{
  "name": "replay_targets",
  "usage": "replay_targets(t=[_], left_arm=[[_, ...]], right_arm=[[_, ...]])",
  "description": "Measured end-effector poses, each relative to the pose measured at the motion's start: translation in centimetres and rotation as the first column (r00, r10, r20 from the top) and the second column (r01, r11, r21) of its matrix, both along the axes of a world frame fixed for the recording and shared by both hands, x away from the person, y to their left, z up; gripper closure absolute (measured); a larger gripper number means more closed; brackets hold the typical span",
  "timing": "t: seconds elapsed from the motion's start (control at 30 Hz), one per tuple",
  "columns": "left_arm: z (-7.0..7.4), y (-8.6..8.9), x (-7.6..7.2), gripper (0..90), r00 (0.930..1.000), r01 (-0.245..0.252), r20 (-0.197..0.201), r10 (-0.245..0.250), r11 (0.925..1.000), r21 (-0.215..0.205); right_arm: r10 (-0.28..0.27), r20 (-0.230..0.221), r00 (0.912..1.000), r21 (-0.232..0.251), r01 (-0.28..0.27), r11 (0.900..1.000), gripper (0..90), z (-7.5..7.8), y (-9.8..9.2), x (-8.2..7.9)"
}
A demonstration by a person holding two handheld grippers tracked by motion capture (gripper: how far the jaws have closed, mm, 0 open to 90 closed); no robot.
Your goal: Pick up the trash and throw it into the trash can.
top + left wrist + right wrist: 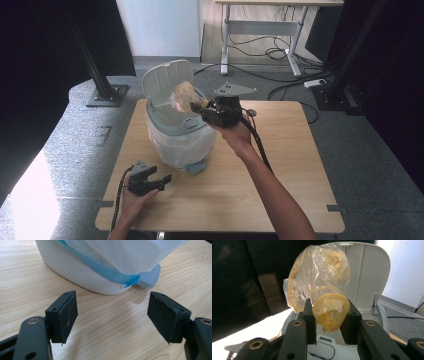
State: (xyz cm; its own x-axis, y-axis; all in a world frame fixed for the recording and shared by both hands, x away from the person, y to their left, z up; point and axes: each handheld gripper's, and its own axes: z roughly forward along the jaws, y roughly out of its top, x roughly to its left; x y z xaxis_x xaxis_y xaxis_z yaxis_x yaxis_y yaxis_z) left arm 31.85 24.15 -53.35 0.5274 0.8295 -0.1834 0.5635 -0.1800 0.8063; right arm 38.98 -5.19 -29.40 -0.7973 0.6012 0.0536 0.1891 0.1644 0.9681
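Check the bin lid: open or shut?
Open. The lid stands tipped back behind the bin, and the right tool holds a crumpled plastic wrapper over the opening.

Yellowish clear wrapper (322,287) — white bin (177,130)

In the right tool view the crumpled plastic wrap (322,287) hides the middle of the bin lid (372,275), and the bin's inside can't be seen. Left tool view: the bin (82,277) is cut off by the top edge, its liner bag (130,257) too. Pedal (151,277) partly under the bag.
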Motion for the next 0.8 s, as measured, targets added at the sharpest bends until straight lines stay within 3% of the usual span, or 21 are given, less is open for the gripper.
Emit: replay_targets(t=[0.23,0.8], left_arm=[[0.0,-0.1,0.0,24.0,1.0,0.004,0.001,-0.004,1.0,-0.001],[-0.1,0.1,0.1,24.0,1.0,0.001,-0.001,-0.001,1.0,-0.002]], right_arm=[[0.021,-0.005,0.9998,0.019,-0.021,1.0,69.1,0.0,0.6,0.7],[0.021,-0.025,0.9995,0.016,-0.021,1.0,68.7,-0.3,2.1,2.3]])
